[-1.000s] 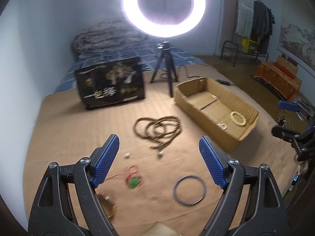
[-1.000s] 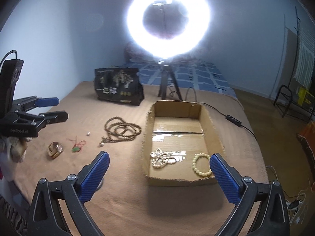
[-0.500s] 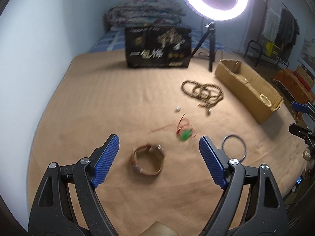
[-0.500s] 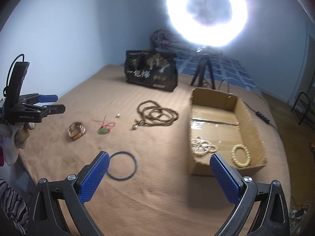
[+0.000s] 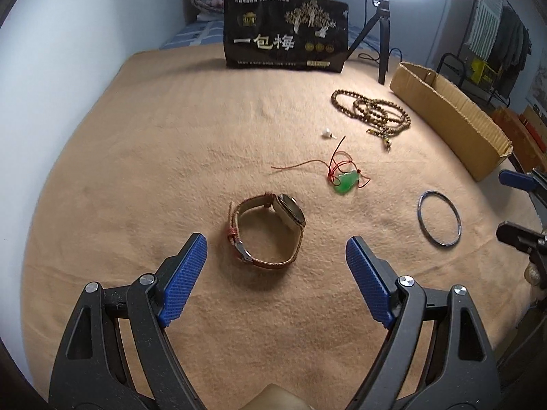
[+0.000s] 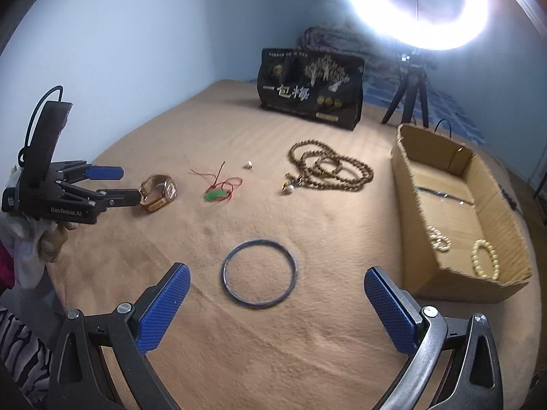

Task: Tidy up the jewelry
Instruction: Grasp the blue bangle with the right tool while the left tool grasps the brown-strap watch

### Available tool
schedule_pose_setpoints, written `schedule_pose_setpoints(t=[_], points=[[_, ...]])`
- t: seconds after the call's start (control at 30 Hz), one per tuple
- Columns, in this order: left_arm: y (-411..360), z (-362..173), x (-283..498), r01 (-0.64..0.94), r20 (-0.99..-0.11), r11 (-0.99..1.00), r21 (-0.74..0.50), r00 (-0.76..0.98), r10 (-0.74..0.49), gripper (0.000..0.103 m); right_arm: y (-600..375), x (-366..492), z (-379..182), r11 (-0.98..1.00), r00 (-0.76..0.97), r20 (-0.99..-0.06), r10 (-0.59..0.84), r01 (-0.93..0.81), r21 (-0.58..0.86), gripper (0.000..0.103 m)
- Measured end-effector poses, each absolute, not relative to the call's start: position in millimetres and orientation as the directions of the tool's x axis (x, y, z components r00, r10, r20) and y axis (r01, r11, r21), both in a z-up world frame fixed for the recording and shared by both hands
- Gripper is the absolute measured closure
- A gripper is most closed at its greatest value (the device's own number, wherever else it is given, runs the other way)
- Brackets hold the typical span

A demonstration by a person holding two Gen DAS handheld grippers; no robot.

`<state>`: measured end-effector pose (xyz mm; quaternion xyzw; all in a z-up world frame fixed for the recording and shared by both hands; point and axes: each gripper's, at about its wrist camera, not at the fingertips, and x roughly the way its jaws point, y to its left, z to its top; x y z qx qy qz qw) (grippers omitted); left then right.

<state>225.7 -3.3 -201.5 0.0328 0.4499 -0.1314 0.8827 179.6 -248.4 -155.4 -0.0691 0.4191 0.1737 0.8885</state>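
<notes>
A tan-strapped wristwatch [image 5: 266, 230] lies on the brown blanket just ahead of my open, empty left gripper [image 5: 277, 256]; it also shows in the right wrist view [image 6: 158, 193]. A dark metal bangle [image 6: 258, 272] lies just ahead of my open, empty right gripper [image 6: 275, 288]; it also shows in the left wrist view [image 5: 439, 218]. A green pendant on red cord [image 5: 346, 179], a small white bead [image 5: 326, 133] and a brown bead necklace [image 5: 372, 111] lie farther back. A cardboard box [image 6: 506, 239] holds a cream bead bracelet [image 6: 484, 258] and pale beads [image 6: 438, 239].
A black printed bag [image 5: 285, 36] stands at the back. A ring light on a tripod [image 6: 415, 82] stands behind the box. The blanket's edge drops off at the right, past the box [image 5: 448, 109]. A clothes rack [image 5: 492, 44] stands beyond.
Both grippers have swung left and lower. The left one has closed in on the watch; the right one has closed in on the bangle. Both stay open.
</notes>
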Motion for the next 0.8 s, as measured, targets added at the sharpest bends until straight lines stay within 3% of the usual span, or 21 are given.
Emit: schedule_pose_setpoints(t=[0.8], points=[[-7, -236, 254, 0.197, -0.819, 0.979, -0.054, 0.552, -0.156, 0.017, -218, 218, -223, 0.935, 0.433, -0.885, 0.171, -0.356, 0.006, 0.002]])
